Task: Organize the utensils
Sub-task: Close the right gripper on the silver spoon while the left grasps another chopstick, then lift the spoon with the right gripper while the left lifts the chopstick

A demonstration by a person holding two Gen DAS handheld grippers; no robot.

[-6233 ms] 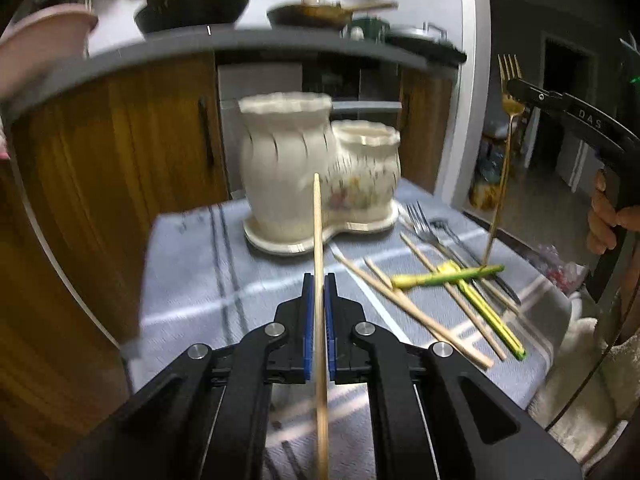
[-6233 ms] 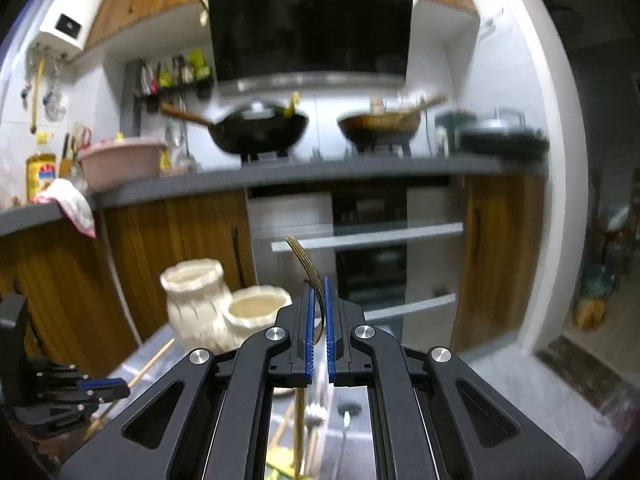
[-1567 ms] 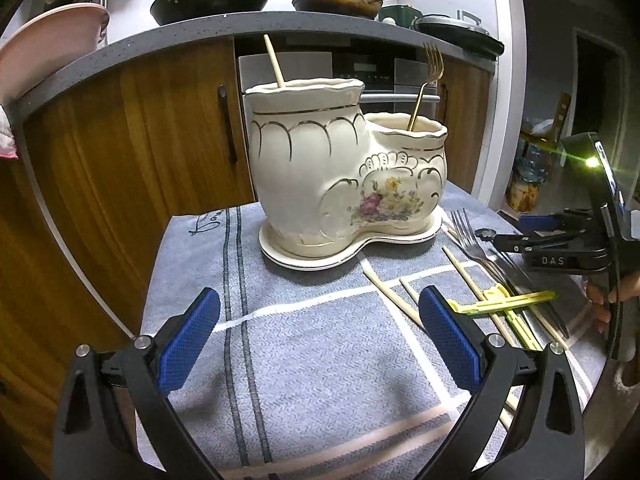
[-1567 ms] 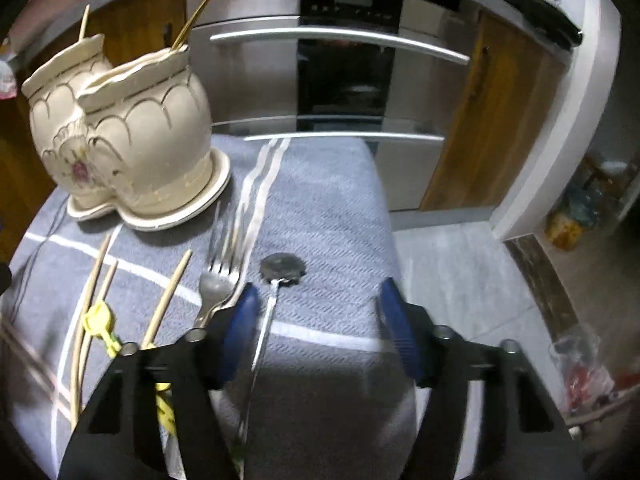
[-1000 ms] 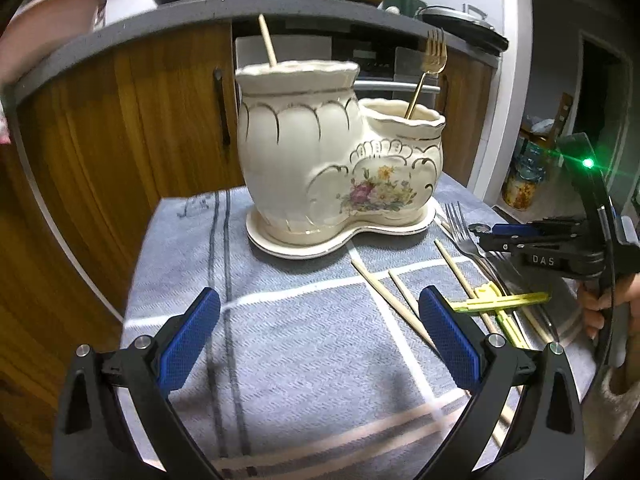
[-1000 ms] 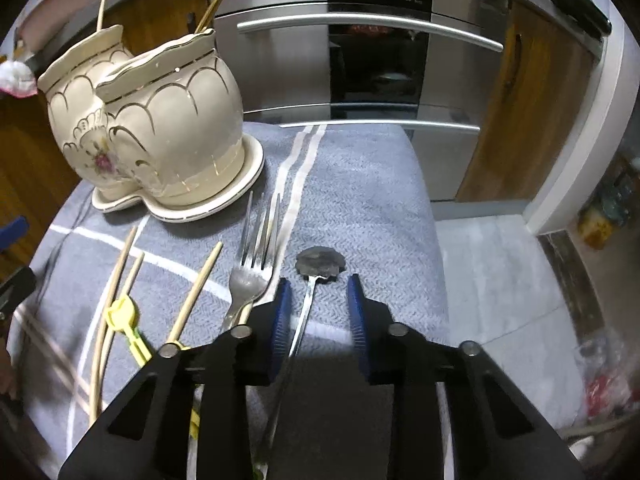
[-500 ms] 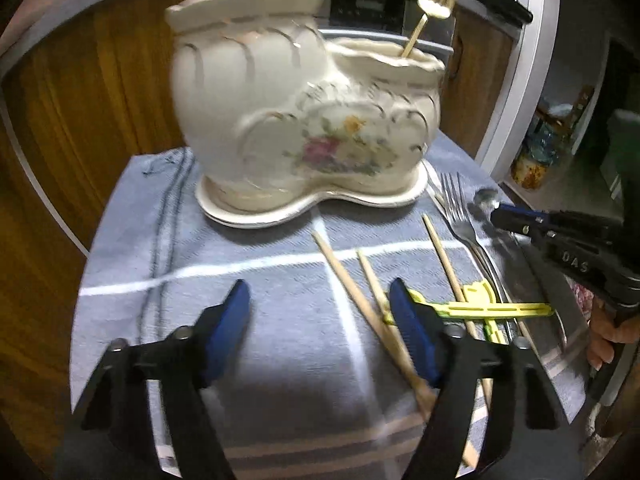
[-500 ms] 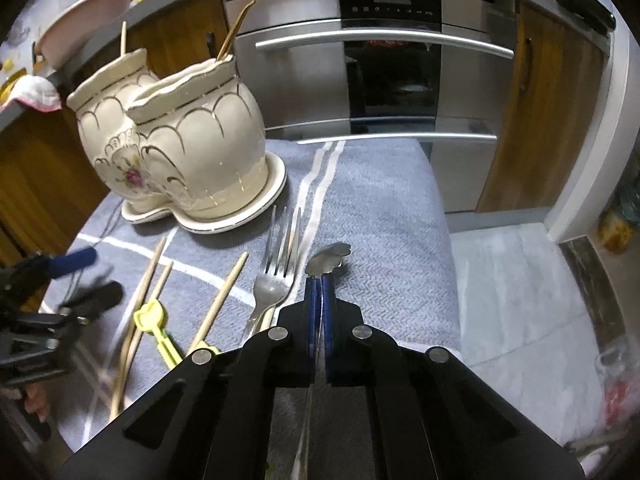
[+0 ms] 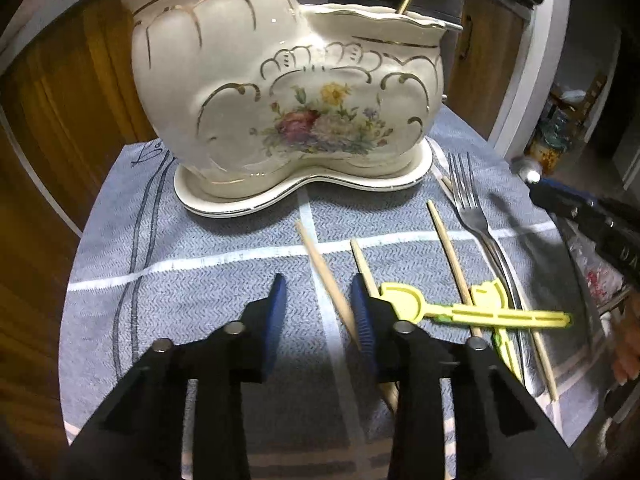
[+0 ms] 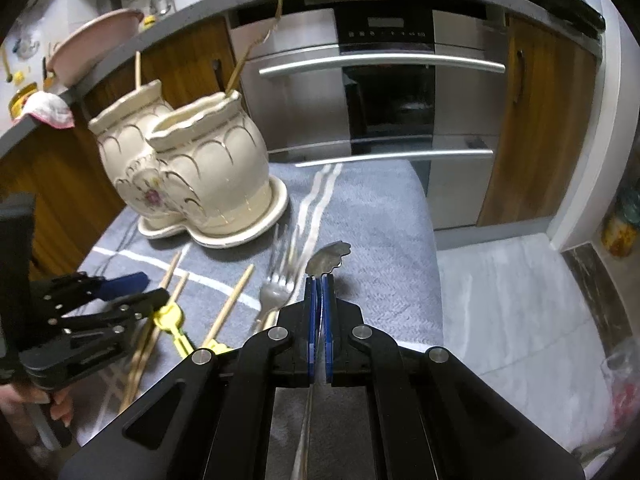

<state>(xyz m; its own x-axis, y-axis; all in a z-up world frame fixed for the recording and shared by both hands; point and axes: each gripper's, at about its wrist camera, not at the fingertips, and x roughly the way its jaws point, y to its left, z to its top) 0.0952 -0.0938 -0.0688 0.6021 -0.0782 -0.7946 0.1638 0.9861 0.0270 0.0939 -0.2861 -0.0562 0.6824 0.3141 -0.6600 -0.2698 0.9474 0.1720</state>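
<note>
Right gripper [image 10: 319,280] is clenched on a spoon [image 10: 328,258]. Left gripper [image 9: 318,304], jaws closing, straddles one chopstick [image 9: 326,280]. On the cloth [image 9: 240,280]: three chopsticks, one silver fork [image 9: 470,204].

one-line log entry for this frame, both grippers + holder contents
left gripper: closing around wooden chopstick on cloth | right gripper: shut on spoon | holder: gold fork, one chopstick

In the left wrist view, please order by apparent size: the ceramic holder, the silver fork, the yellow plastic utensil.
1. ceramic holder, by far the largest.
2. silver fork and yellow plastic utensil: similar apparent length, and the fisheye view makes ranking them unsure.
</note>
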